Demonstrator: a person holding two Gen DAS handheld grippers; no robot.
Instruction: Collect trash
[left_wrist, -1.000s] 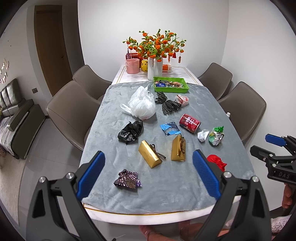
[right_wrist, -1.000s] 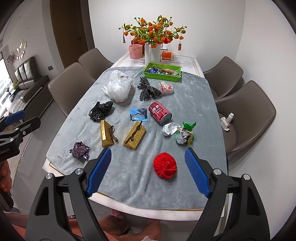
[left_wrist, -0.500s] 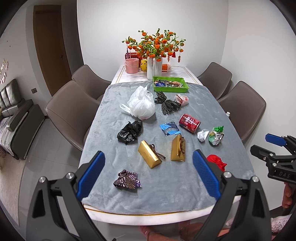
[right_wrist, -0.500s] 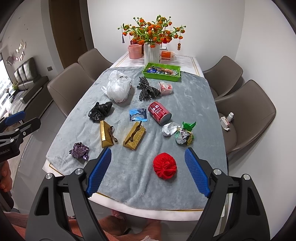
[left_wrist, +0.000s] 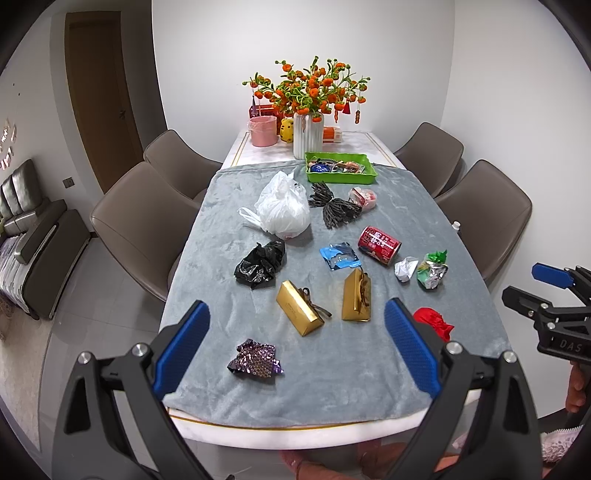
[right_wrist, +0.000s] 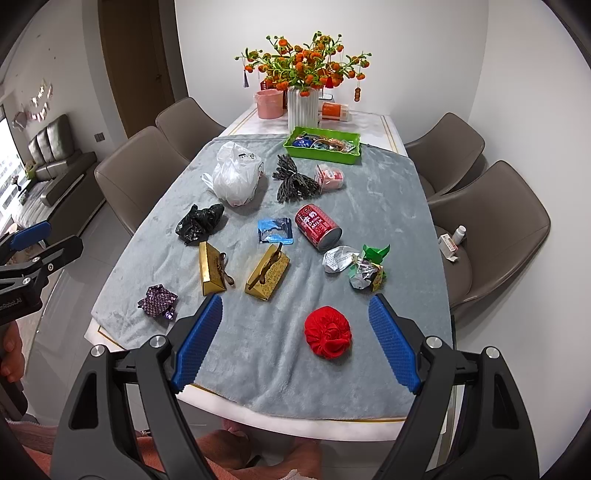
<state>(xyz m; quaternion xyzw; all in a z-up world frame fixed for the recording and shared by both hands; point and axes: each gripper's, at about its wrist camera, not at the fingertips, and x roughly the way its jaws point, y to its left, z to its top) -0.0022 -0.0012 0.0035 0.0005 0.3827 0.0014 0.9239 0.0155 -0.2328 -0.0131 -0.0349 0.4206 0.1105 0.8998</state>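
Trash lies on a grey cloth (left_wrist: 369, 369) over the table: a white plastic bag (left_wrist: 282, 210), a black bag (left_wrist: 260, 264), a blue wrapper (left_wrist: 339, 256), a red can (left_wrist: 378, 240), crumpled foil (left_wrist: 405, 268), a green-silver wrapper (left_wrist: 431, 271), a purple wrapper (left_wrist: 255, 360), a red cloth ball (right_wrist: 327, 330) and two gold boxes (left_wrist: 299, 312) (left_wrist: 356, 295). My left gripper (left_wrist: 295, 349) is open and empty above the near table edge. My right gripper (right_wrist: 293, 339) is open and empty, just short of the red ball.
A green tray (left_wrist: 340, 171) with small items, a dark twig bundle (left_wrist: 334, 206), a vase of orange flowers (left_wrist: 308, 134) and a pink cup (left_wrist: 264, 131) stand at the far end. Brown chairs (left_wrist: 136, 218) (right_wrist: 495, 225) flank the table.
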